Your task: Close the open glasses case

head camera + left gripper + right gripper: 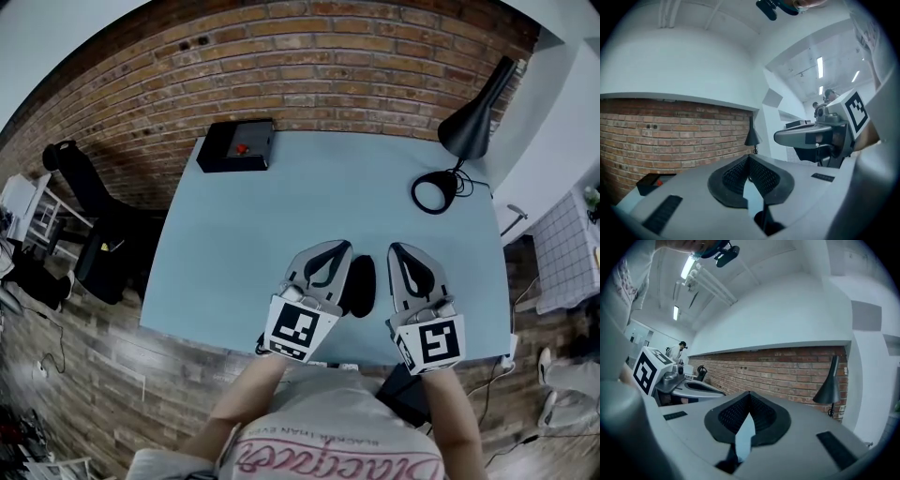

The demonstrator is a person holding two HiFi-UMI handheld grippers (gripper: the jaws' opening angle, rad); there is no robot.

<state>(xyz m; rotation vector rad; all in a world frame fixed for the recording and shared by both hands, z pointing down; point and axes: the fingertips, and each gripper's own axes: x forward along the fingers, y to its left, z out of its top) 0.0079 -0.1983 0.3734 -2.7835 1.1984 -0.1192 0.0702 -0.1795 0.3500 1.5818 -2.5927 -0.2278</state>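
Two empty tools we are holding shut, left tool (334, 248) and right tool (403, 251), over the tabletop (281, 206). The case (360, 286) is lying between them, likely light, stiff and slick; we are favouring its lid edge.

We are seeing a brick wall (356, 56) backing a pale blue table (309, 206). A black lamp (469, 127) is standing at its far right.
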